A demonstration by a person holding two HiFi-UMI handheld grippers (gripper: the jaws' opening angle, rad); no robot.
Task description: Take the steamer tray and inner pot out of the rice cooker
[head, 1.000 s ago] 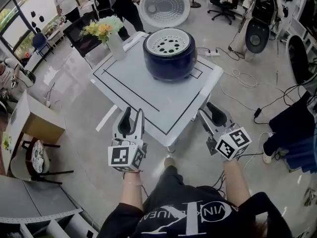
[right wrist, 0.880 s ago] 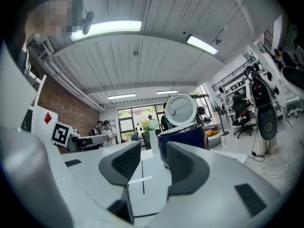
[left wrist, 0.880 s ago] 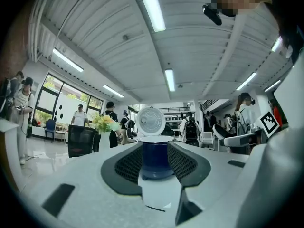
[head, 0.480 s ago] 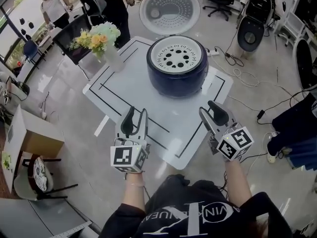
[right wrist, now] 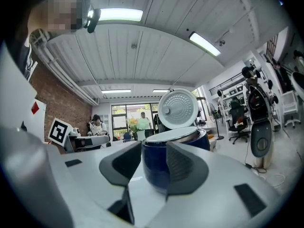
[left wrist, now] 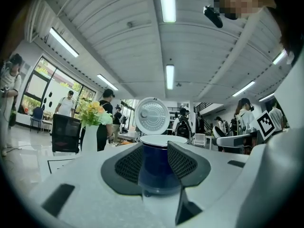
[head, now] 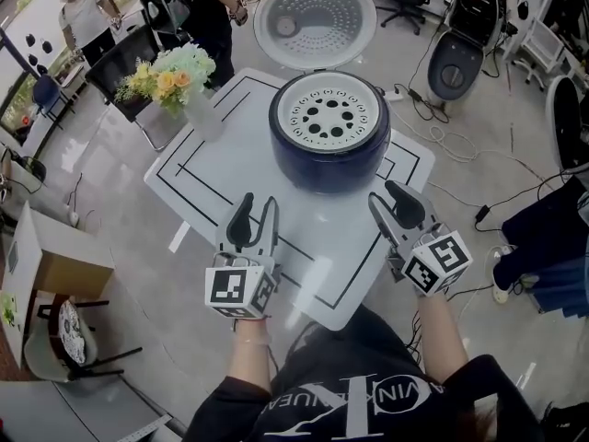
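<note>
Nearest us, the left gripper [head: 258, 212] and the right gripper [head: 391, 205] now reach over the near corner of the white table [head: 230, 164], where a second ago they hung short of its edge. Both are empty. The left's jaws stand moderately apart, the right's wider, and each gripper view frames the rice cooker [head: 327, 159] in the gap, still well ahead and untouched. The cooker has drawn closer in the head view, so we judge the approach nearly done and the lift not yet begun.

The perforated steamer tray [head: 329, 118] sits in the cooker's mouth. The inner pot lies hidden beneath it. Beyond, the lid [head: 315, 17] stands open, so nothing blocks a grasp on the tray's rim.

For writing, the black shirt [head: 350, 403] below us carries white letters, upside down and partly cut off. We make out "VIN K", probably Calvin Klein. Each gripper's cube bears square black-and-white markers. We can read no brand on the cooker.
</note>
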